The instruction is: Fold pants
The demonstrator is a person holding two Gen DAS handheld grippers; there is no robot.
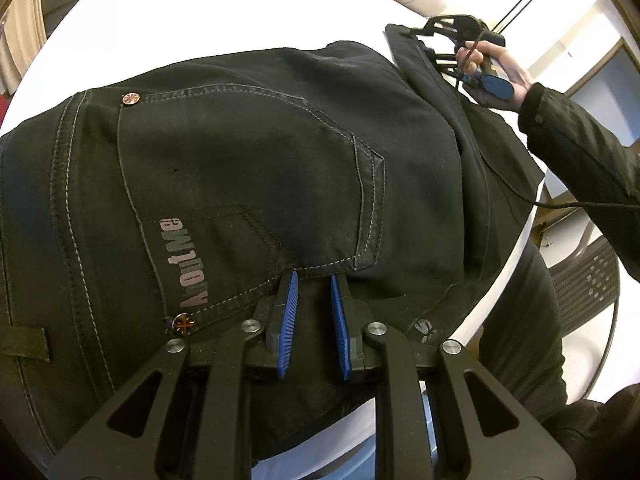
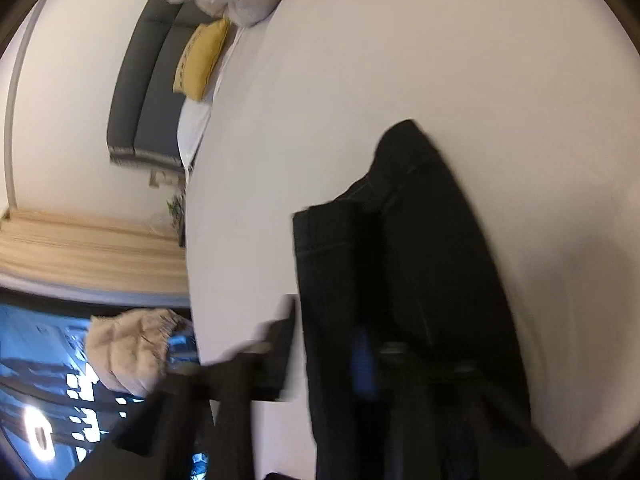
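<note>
Hovering just over the pants, your left claw has a narrow gap between its blue pads, and nothing sits in that gap. The tips point at the lower edge of the back pocket, next to the "AboutMe" print. Two round studs mark the pocket corners, one near the claw and one farther off.

The pants are black and lie spread on the white bed, seat side up.

Farther out, your right hand holds the right claw at the far edge of the pants. From its own camera, that claw is blurred, with black cloth draped across it. It looks like it grips the cloth, but you cannot tell for sure.

Past the bed, you can see a grey headboard, a yellow pillow and a mesh chair.
</note>
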